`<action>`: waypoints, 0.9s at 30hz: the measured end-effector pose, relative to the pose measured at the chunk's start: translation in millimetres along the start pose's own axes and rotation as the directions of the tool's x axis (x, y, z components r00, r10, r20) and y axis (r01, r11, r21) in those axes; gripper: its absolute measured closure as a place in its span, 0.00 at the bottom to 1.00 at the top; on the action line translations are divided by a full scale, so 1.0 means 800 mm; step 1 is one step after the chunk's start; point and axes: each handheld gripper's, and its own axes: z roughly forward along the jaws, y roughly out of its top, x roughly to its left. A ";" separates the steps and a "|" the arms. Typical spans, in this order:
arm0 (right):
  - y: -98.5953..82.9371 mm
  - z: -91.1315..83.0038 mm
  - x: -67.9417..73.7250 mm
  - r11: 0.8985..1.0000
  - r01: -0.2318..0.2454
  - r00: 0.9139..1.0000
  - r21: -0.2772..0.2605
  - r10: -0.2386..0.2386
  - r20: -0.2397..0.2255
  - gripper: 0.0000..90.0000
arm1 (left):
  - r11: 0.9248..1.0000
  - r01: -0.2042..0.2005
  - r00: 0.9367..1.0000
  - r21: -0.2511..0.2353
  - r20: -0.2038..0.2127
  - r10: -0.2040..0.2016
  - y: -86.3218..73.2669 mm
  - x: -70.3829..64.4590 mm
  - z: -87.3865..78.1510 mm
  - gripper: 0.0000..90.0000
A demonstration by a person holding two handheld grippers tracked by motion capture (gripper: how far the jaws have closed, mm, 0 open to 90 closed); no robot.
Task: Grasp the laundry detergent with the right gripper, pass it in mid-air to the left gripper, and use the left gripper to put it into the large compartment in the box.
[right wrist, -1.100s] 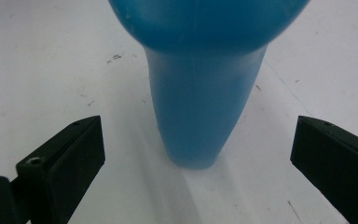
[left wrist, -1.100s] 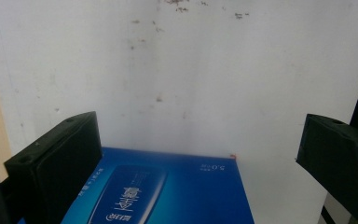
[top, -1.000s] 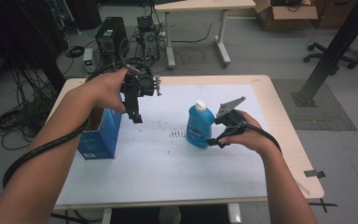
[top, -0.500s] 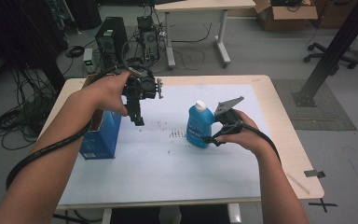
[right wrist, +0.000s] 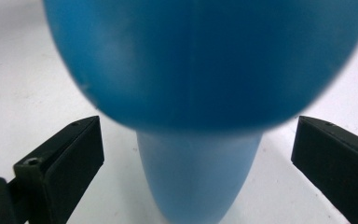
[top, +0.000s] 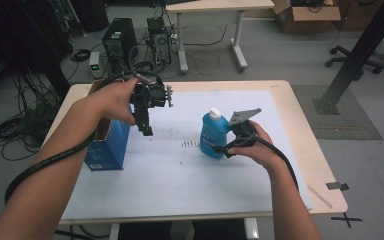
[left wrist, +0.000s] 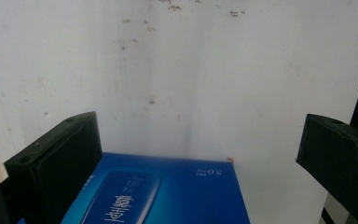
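In the high view, a blue plastic bottle with a white cap (top: 213, 134) stands upright just right of the frame's centre, on the white sheet (top: 180, 175) that covers the light wooden desk (top: 325, 180). The right gripper (top: 226, 148) sits just right of the bottle's lower body, held low by the person's right hand (top: 252, 145), with its grey plate lifted toward the upper right. In the right gripper view the bottle (right wrist: 205, 70) takes up the upper and middle part of the frame, blurred by closeness, and the two black jaws stand wide apart at the lower left and lower right corners, with white sheet visible between each jaw and the bottle; neither jaw touches it.

Left of centre in the high view, the left gripper (top: 146, 131) hangs above the desk with its jaws pointing downward, gripped by the left hand (top: 115, 100). Beside it, toward the left edge of the sheet, stands an open blue cardboard box (top: 107, 145). The left gripper view looks down at the speckled white sheet, with the box's printed blue face (left wrist: 168, 196) at the bottom centre; the jaws are spread wide at either side and hold nothing.
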 end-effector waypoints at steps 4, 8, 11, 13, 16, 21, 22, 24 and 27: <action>-0.002 0.002 0.001 0.999 0.003 1.000 -0.046 -0.002 0.017 0.03 | 1.000 -0.001 1.000 -0.002 0.000 0.001 0.000 0.000 -0.001 0.00; -0.005 0.003 0.002 0.998 -0.002 0.999 -0.061 0.004 0.035 0.03 | 1.000 0.001 1.000 -0.005 -0.002 -0.001 -0.002 0.000 -0.001 0.00; -0.005 0.005 0.002 0.997 -0.009 0.999 -0.073 0.013 0.051 0.03 | 1.000 0.004 1.000 -0.007 -0.002 -0.004 -0.003 0.001 -0.001 0.00; -0.006 0.007 0.004 0.996 -0.012 0.998 -0.084 0.016 0.056 0.03 | 1.000 0.004 1.000 -0.010 -0.002 -0.004 -0.004 0.001 -0.001 0.00; -0.007 0.012 0.006 0.995 -0.012 0.997 -0.102 0.019 0.068 0.03 | 1.000 0.005 1.000 -0.011 0.000 -0.005 -0.004 0.001 0.000 0.00; -0.010 0.018 0.007 0.993 -0.028 0.995 -0.117 0.038 0.088 0.03 | 1.000 0.005 1.000 -0.008 0.003 -0.005 -0.005 0.000 0.002 0.00; -0.010 0.019 0.007 0.993 -0.027 0.995 -0.115 0.038 0.092 0.03 | 1.000 0.006 1.000 -0.008 0.003 -0.006 -0.006 0.000 0.002 0.00; -0.010 0.020 0.008 0.992 -0.029 0.994 -0.120 0.040 0.097 0.04 | 1.000 0.006 1.000 -0.010 0.003 -0.006 -0.007 0.001 0.003 0.00; -0.010 0.021 0.008 0.992 -0.027 0.993 -0.127 0.041 0.109 0.06 | 1.000 0.008 1.000 -0.011 0.001 -0.008 -0.008 0.001 0.003 0.00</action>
